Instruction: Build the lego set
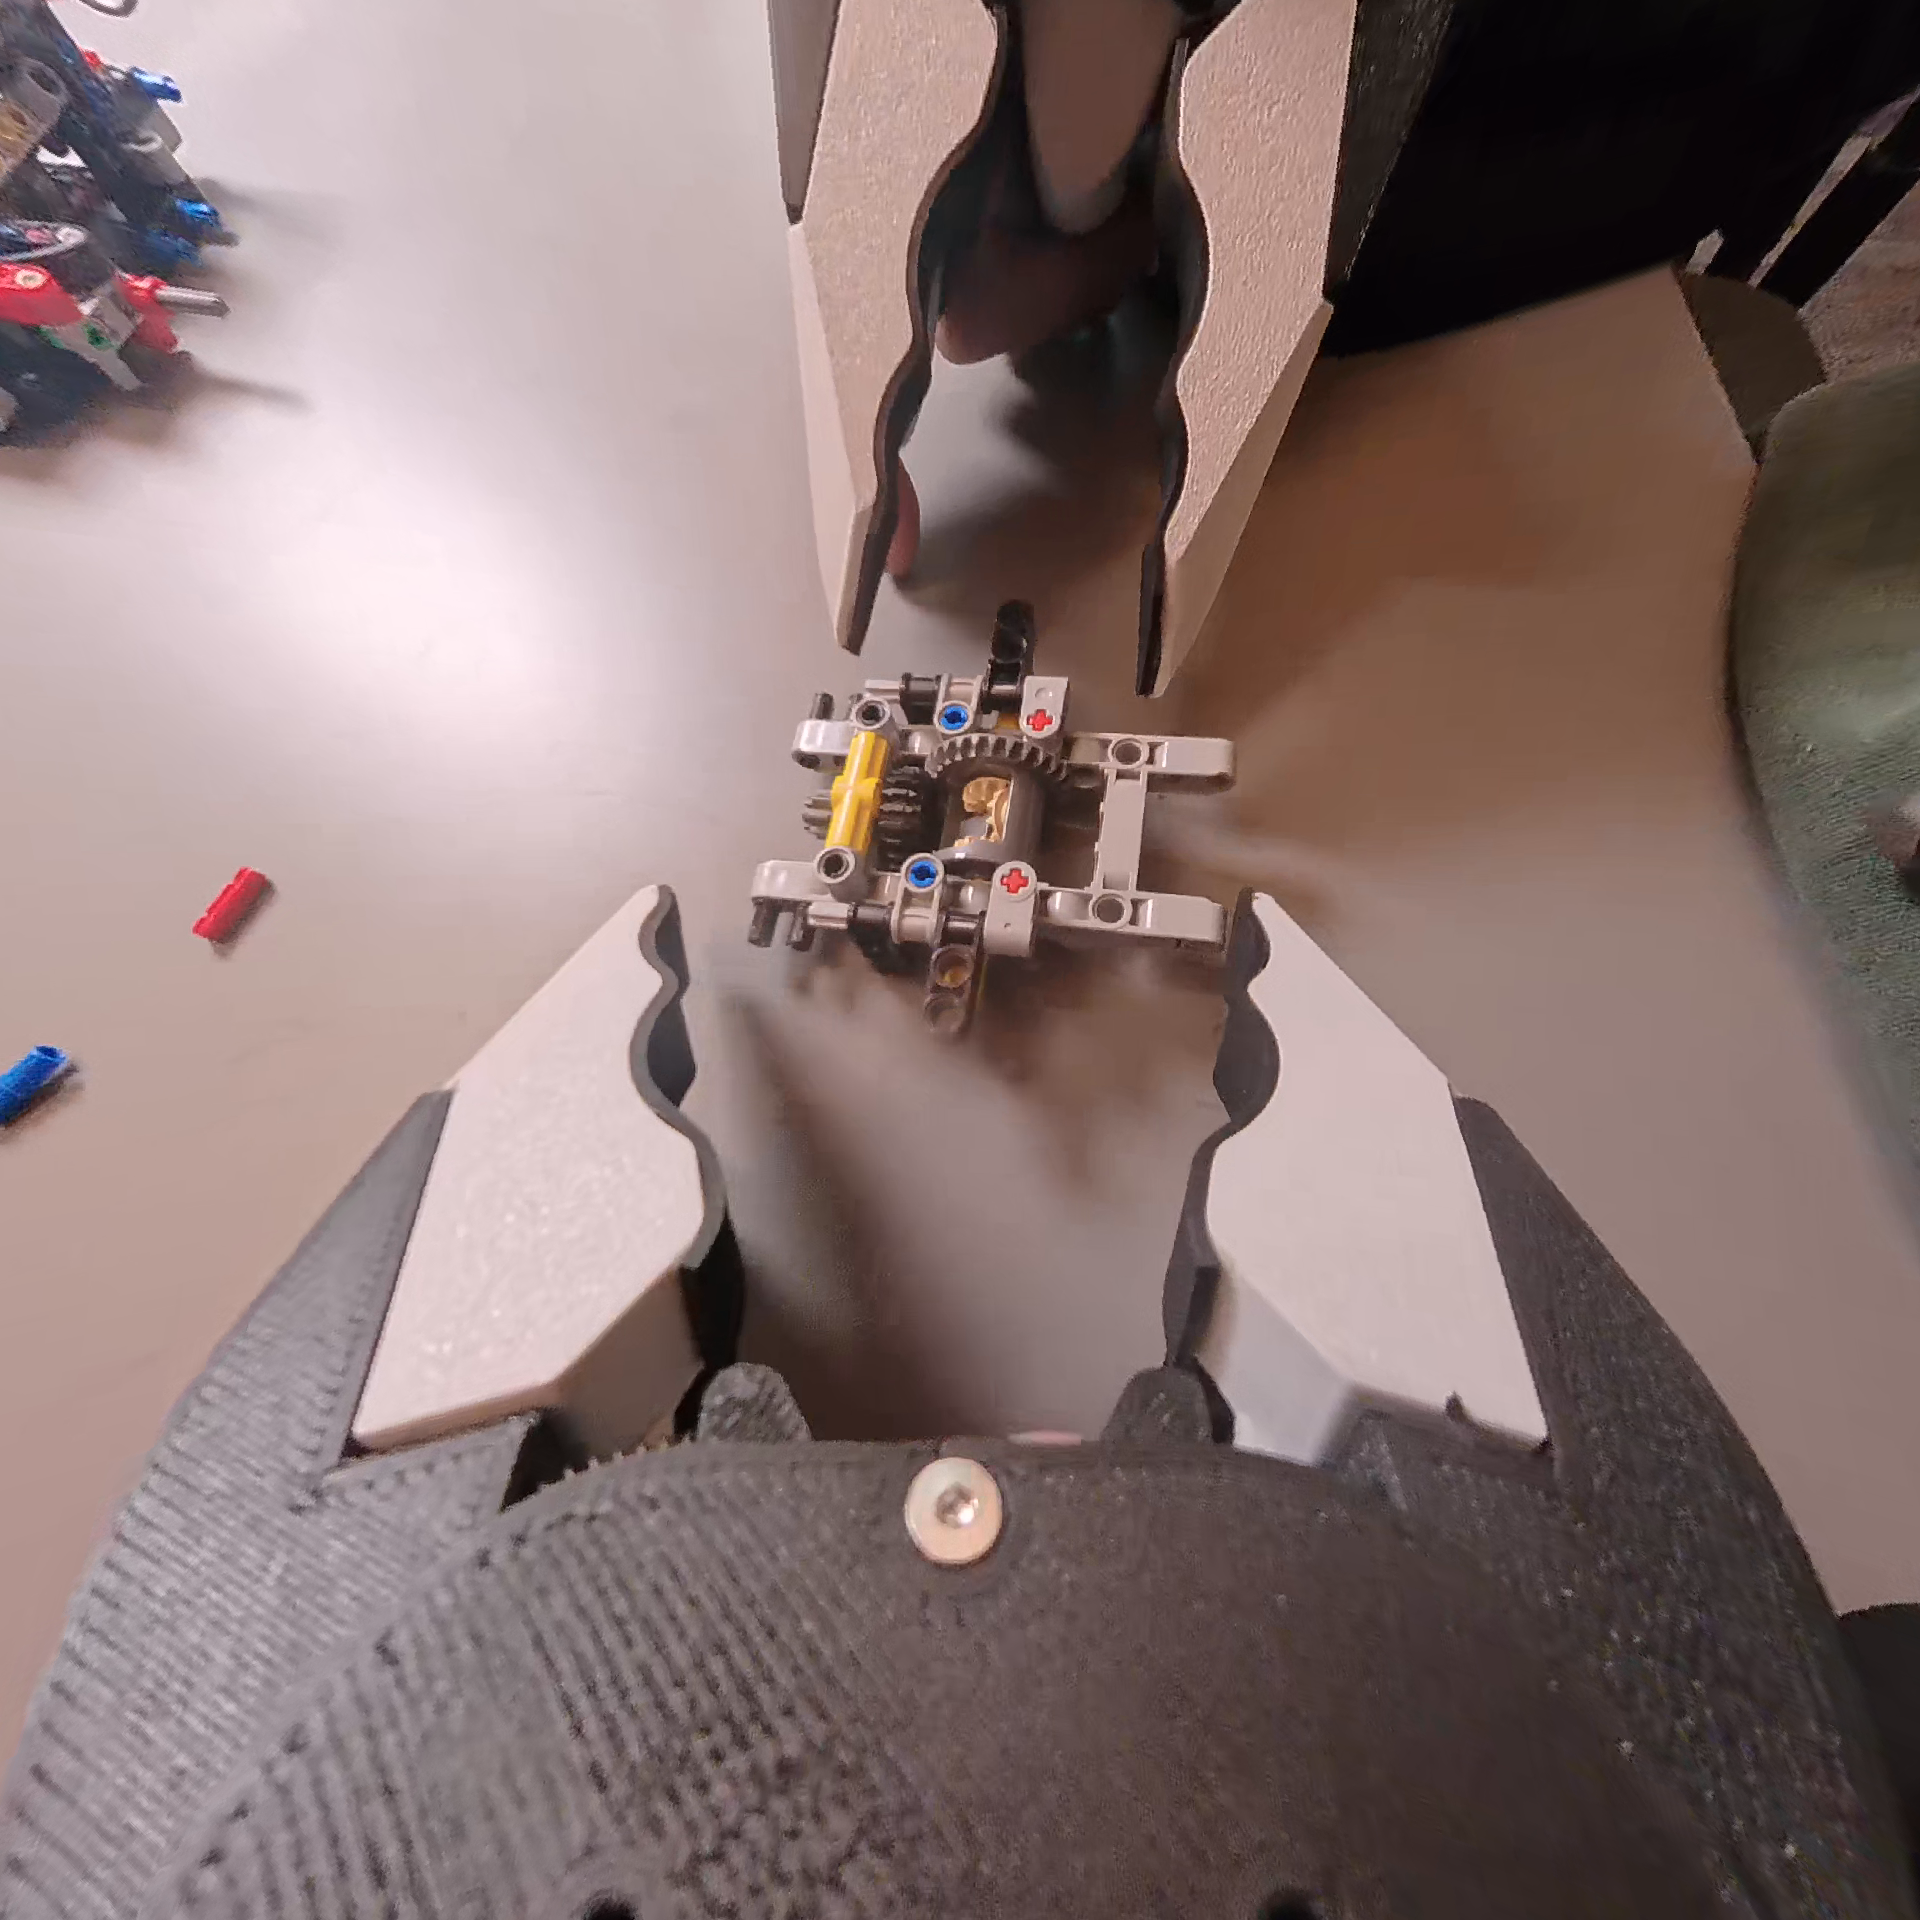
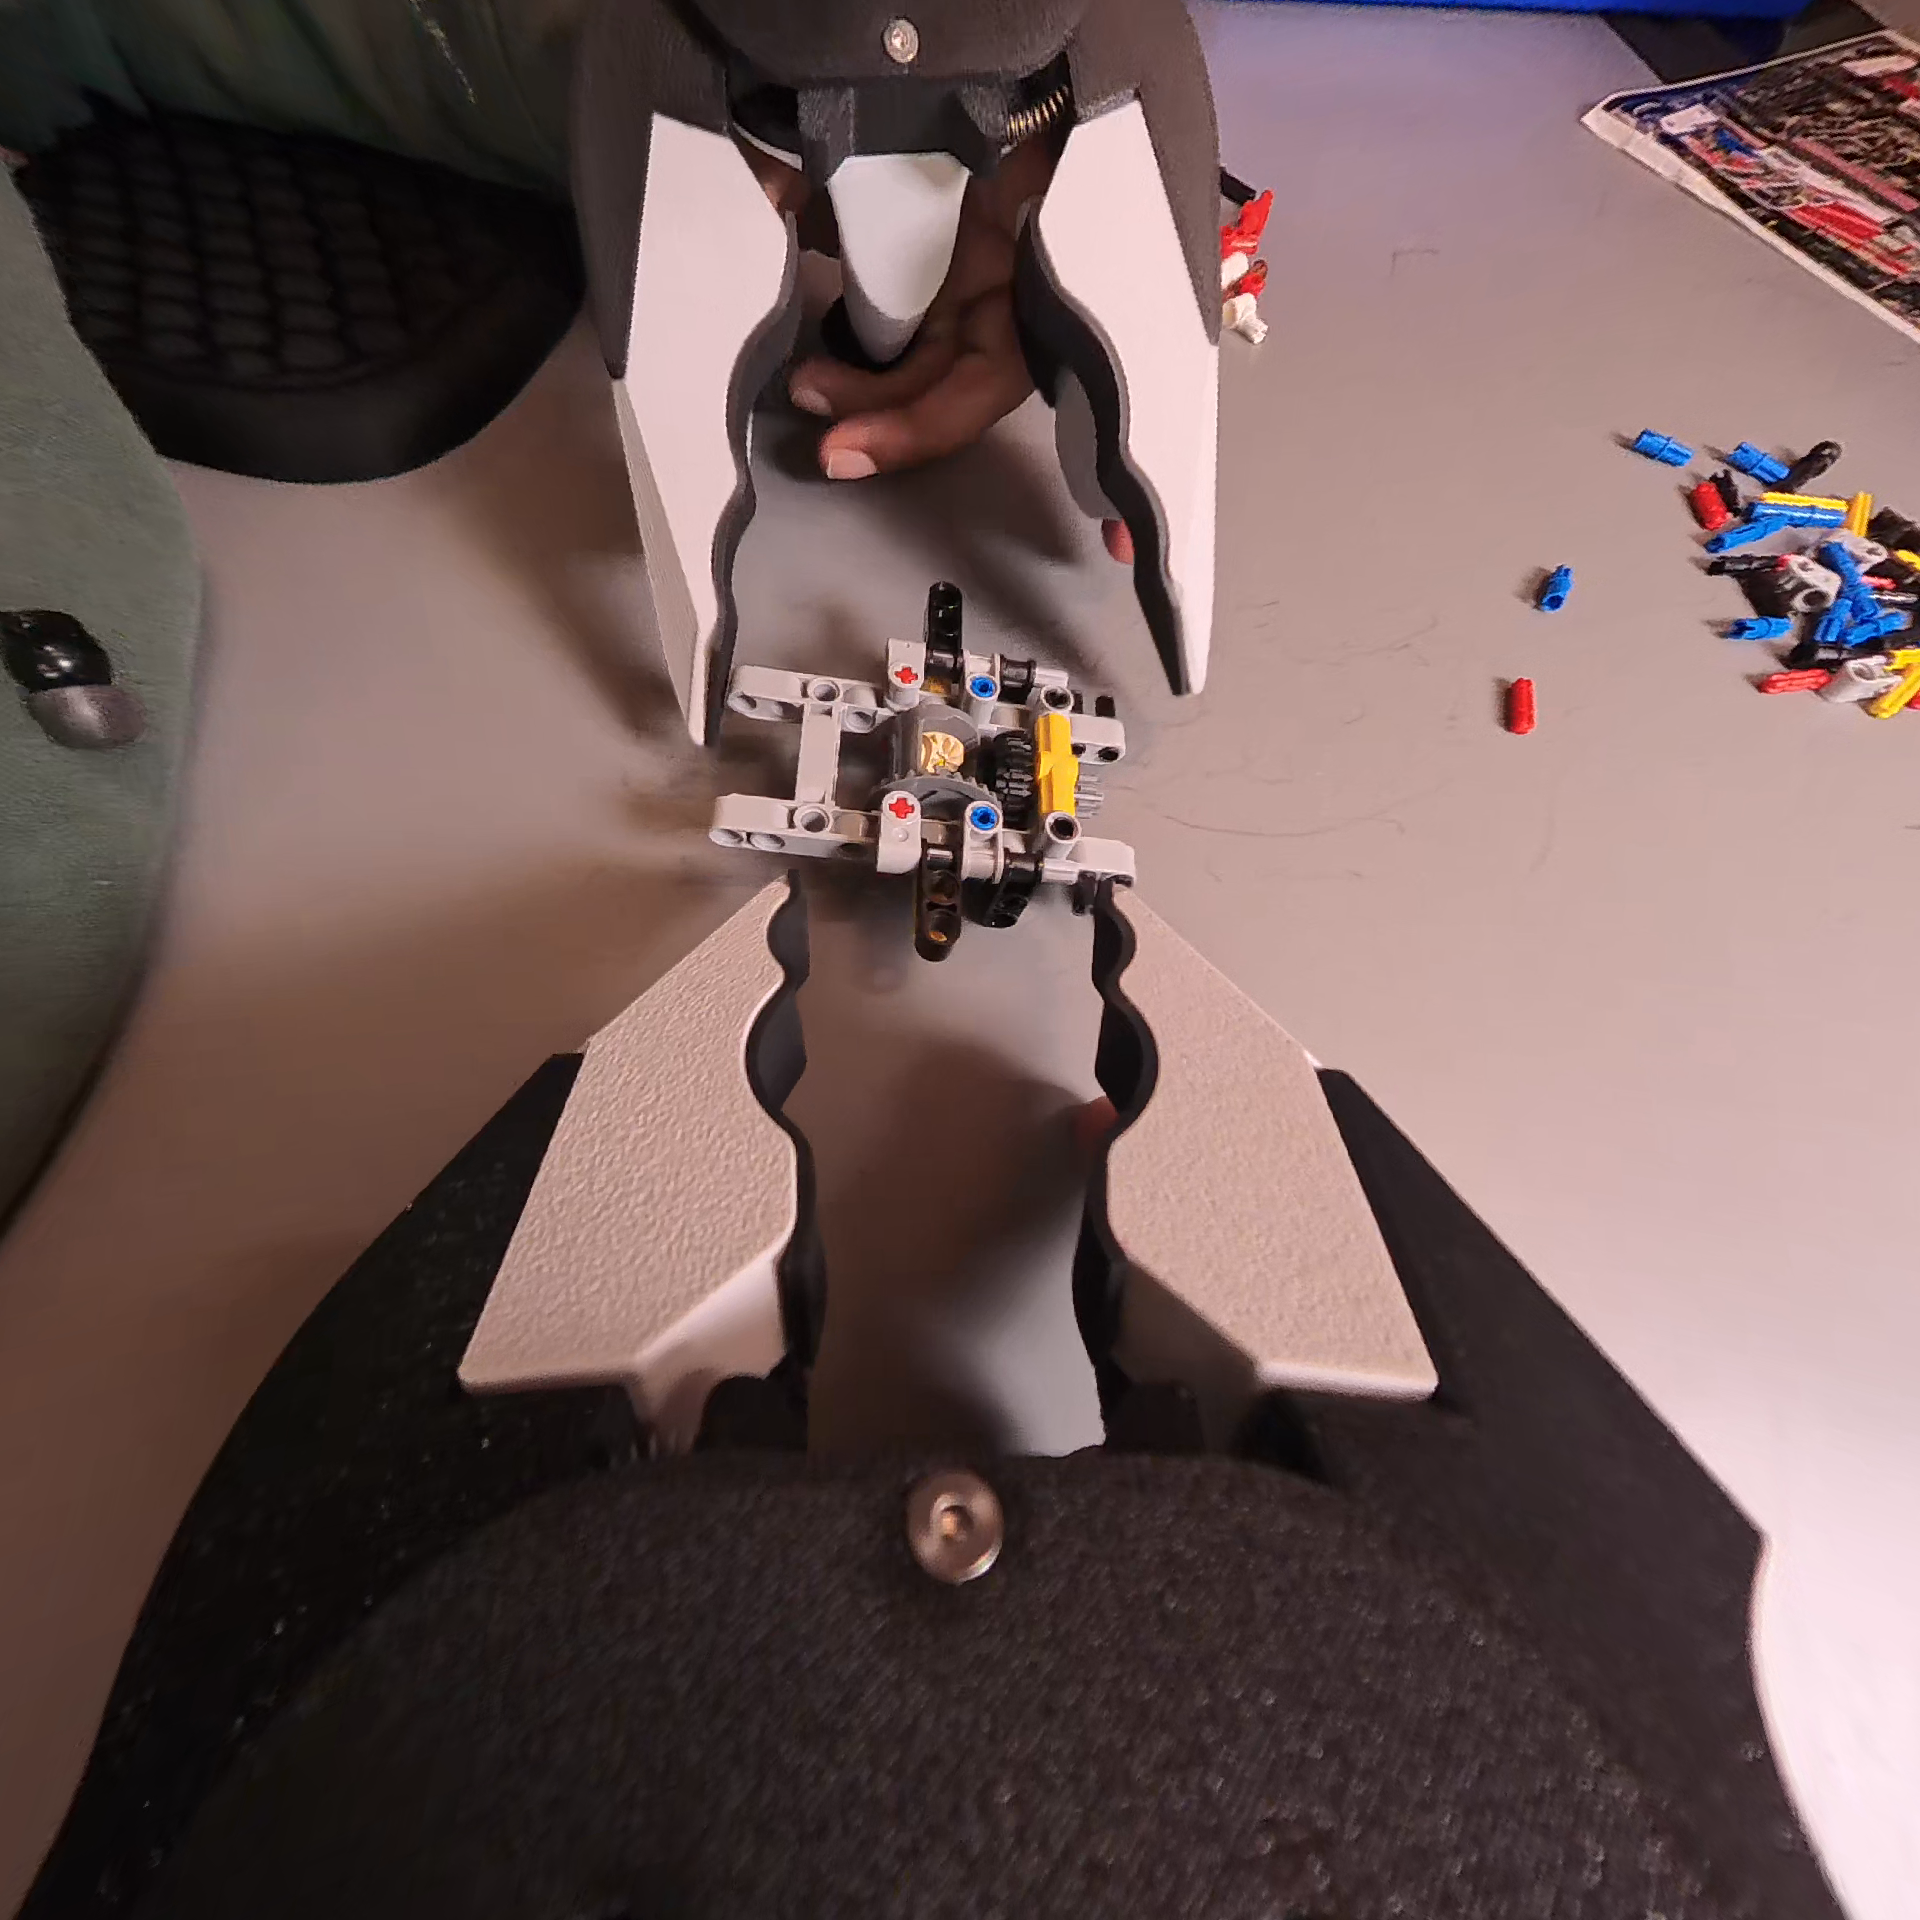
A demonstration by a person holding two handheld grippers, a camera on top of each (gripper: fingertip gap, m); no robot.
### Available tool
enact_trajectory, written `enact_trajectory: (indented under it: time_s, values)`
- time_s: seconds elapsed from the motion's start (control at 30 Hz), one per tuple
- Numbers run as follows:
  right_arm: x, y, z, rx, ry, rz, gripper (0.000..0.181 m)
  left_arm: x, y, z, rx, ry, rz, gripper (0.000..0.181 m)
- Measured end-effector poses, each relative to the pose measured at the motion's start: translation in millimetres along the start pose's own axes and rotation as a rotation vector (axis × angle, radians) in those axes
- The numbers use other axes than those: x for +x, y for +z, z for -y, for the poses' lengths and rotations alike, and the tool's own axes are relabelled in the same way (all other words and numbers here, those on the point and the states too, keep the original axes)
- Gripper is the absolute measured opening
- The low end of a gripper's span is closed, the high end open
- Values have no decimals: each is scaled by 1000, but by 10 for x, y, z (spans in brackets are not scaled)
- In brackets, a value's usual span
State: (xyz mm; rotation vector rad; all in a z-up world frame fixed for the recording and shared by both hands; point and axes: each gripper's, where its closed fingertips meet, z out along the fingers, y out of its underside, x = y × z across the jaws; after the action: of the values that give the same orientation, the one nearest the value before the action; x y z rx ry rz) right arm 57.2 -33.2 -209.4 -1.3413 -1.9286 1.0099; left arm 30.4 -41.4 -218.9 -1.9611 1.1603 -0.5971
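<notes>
Left gripper (image 1: 956, 914) and right gripper (image 2: 951, 899) face each other, fingers apart

Place: I read this as an office or hobby desk, not a kitchen or shop.
Surface (image 2: 1455, 935): plain grey top, smooth and faintly scuffed.
Seating: a black mesh chair seat (image 2: 291, 291) sits just past the edge, with green fabric (image 2: 73, 727) beside it.
Clutter: I see a printed instruction booklet (image 2: 1787, 156), a pile of loose small building pieces (image 2: 1829, 603), and a half-built model (image 1: 83, 208).
</notes>
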Motion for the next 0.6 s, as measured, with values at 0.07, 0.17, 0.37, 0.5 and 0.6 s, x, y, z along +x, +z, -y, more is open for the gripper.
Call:
enact_trajectory:
  time_s: [0.07,0.17,0.37,0.5,0.6]
  values:
    - [11,-6,7,6,9,-2,54,-27,-61,57,40,-19,3,105]
    - [27,-19,21,19,22,-5,53,-79,-216,224,156,-66,0,111]
    - [69,-50,47,45,53,-16,50,-515,-769,543,540,-249,119,117]
    - [81,-57,55,52,60,-20,49,-944,-1321,544,798,-360,343,97]
    - [94,-61,60,56,70,-21,48,-1101,-1646,460,884,-372,497,76]
